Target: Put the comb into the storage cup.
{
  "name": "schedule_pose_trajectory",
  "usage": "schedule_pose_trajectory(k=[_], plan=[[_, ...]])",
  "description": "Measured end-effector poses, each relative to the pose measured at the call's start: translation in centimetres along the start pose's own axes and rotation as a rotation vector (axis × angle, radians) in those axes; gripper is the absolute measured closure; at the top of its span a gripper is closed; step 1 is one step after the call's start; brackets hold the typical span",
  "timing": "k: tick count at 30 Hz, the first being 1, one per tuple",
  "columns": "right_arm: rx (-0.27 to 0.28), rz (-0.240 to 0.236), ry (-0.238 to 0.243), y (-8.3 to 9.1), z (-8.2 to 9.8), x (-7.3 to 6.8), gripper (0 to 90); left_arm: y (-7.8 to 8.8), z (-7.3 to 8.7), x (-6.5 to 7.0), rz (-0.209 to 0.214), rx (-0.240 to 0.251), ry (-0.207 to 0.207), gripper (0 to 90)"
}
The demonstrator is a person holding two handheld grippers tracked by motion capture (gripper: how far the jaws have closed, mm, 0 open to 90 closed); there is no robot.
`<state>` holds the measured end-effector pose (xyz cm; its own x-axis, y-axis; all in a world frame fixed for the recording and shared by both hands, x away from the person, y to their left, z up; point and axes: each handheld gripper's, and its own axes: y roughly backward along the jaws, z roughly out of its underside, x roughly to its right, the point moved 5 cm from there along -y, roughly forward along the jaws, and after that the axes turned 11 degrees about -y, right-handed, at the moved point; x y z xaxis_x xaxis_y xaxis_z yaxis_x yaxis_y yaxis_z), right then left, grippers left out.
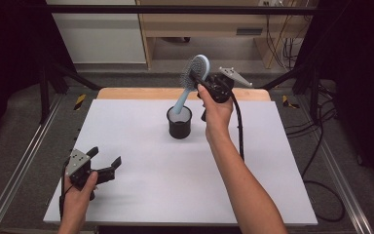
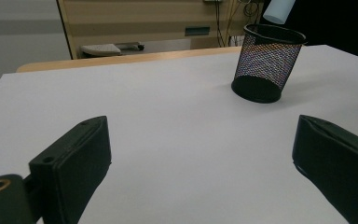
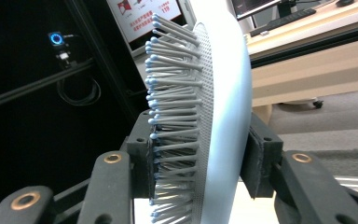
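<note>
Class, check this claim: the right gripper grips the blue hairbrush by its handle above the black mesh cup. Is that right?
Not quite. The right gripper grips the blue hairbrush by its bristled head, as the right gripper view shows; the handle points down toward the black mesh cup.

**Layout on counter**

Mesh cup [image 1: 179, 122] stands on the counter [image 1: 141, 195], behind centre. Hairbrush [image 1: 191, 82] tilts above it, handle end in the cup mouth, head up and right, held by the right gripper [image 1: 198, 80]. Left gripper [image 1: 106, 163] sits near-left, well apart.

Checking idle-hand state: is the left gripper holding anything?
No. In the left gripper view the left gripper has its jaws wide apart with only bare white table between them.
</note>
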<state>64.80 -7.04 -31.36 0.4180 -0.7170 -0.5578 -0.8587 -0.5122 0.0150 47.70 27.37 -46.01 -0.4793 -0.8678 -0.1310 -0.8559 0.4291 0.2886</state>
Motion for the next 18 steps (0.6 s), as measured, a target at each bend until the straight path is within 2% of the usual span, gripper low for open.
schedule_pose_trajectory(k=[6, 18], plan=[[-0.002, 0.037, 0.029, -0.04, 0.29, 0.11, 54.4, 0.02, -0.05, 0.04, 0.005, 0.003, -0.002, 4.4], [-0.023, 0.043, 0.009, -0.28, 0.81, 0.31, 52.9, -0.10, -0.04, 0.26, 0.009, 0.000, -0.014, 4.5]])
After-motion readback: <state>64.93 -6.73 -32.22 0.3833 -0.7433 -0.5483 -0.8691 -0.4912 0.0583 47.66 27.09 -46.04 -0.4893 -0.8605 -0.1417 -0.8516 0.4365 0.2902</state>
